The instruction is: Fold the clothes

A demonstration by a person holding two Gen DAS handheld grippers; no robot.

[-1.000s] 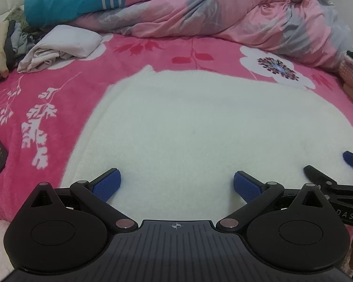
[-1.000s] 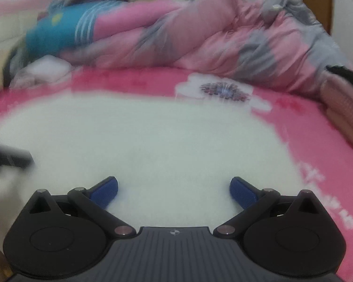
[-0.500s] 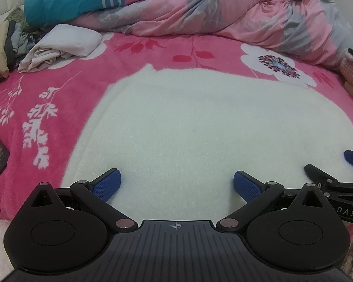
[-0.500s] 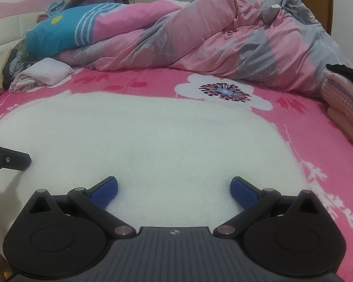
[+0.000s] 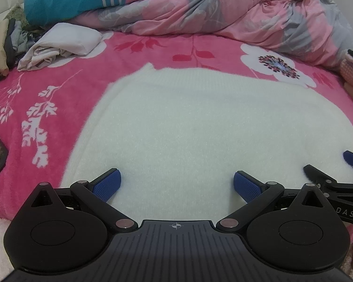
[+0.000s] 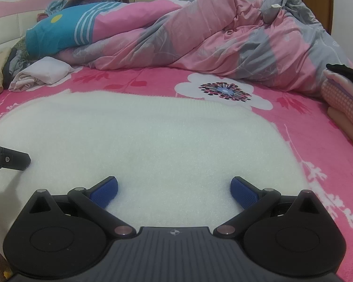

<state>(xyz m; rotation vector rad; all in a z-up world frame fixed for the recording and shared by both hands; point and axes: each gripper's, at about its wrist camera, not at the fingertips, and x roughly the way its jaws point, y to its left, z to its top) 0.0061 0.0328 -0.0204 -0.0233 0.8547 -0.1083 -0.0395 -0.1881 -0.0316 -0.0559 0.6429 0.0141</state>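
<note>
The left gripper (image 5: 175,183) has its jaws spread wide and holds nothing; its blue textured pads (image 5: 106,184) sit low over the near edge of the white fleece garment (image 5: 200,127). The right gripper (image 6: 174,189) is likewise spread wide and empty, low over the same edge. Both point level and forward, side by side; each appears at the lower edge of the other's view. The garment lies flat across the frame centre, fuzzy and rounded, on a pink floral blanket (image 5: 58,89). A crumpled pink-and-grey quilt (image 5: 223,7) fills the upper frame; a folded white cloth (image 5: 66,42) lies upper left.
</note>
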